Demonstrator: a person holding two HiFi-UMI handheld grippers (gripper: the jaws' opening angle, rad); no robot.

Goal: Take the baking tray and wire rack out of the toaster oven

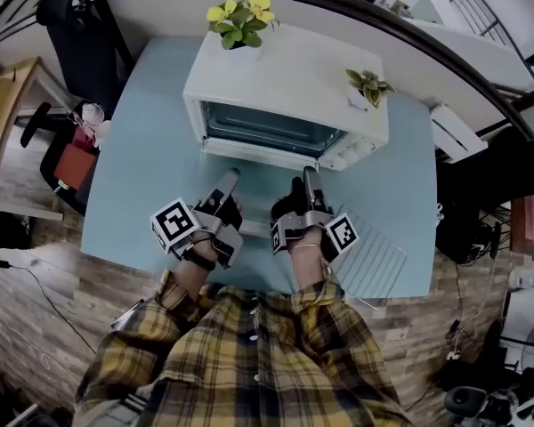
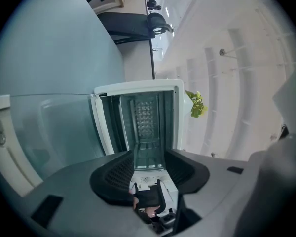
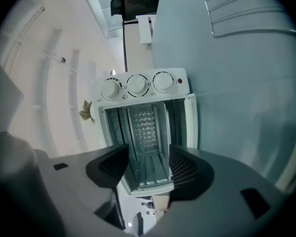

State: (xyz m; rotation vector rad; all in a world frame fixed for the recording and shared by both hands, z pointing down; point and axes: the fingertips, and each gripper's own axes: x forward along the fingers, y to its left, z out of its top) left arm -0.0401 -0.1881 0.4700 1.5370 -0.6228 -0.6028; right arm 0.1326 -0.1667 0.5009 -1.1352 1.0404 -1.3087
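The left gripper [image 1: 230, 181] and right gripper [image 1: 304, 181] point side by side, equally near, at the open toaster oven [image 1: 285, 78], each with its 2 jaws apart and empty. The baking tray, probably inside and lying crosswise, isn't discernible. The wire rack [image 1: 374, 261] lies to their right.
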